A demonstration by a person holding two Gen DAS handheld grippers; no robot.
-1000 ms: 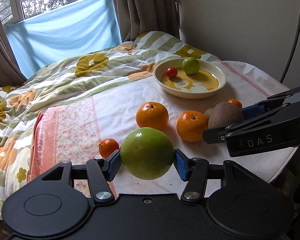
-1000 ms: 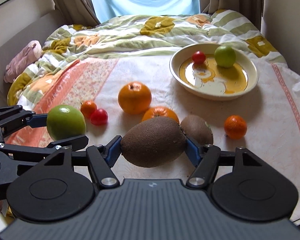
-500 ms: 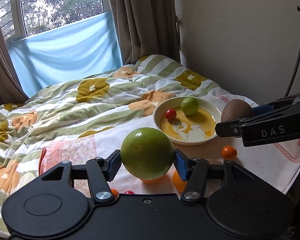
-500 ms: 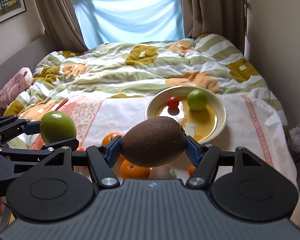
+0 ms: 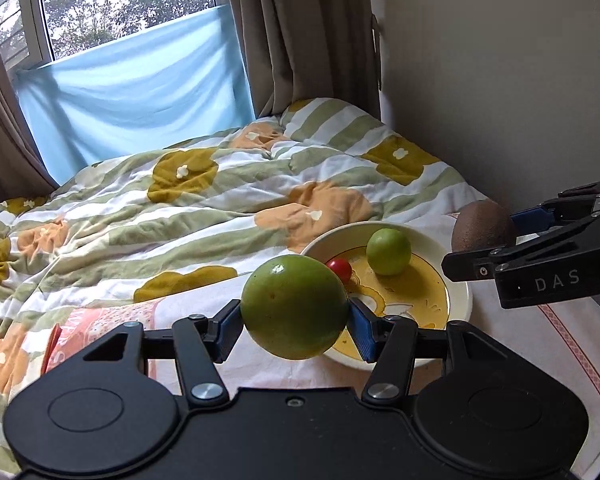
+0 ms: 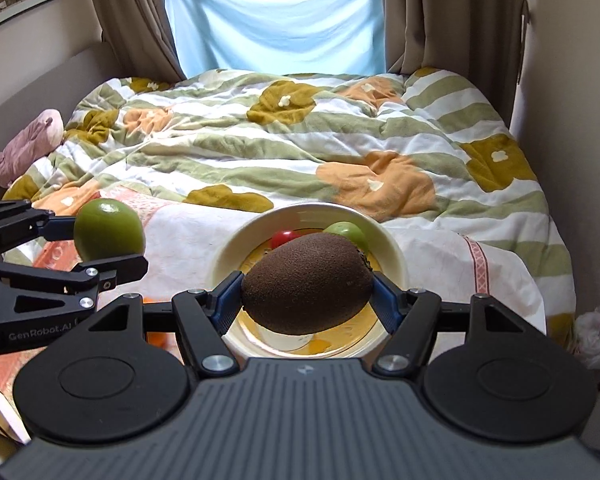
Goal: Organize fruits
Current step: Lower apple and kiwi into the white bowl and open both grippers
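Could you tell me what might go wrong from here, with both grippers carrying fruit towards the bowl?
1. The bowl already holds a small green fruit and a red tomato; a dropped fruit could knock them out.
2. The left gripper with its green apple and the right gripper with its kiwi head for one bowl and may collide.
3. The bowl sits on soft bedding, so it might tip.

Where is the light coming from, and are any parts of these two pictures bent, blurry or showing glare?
Left wrist view: daylight from the window, a small glare spot on the green fruit, curtains bowed by the fisheye. Right wrist view: the blue cloth glows backlit, the kiwi looks matte, edges curve, nothing blurred.
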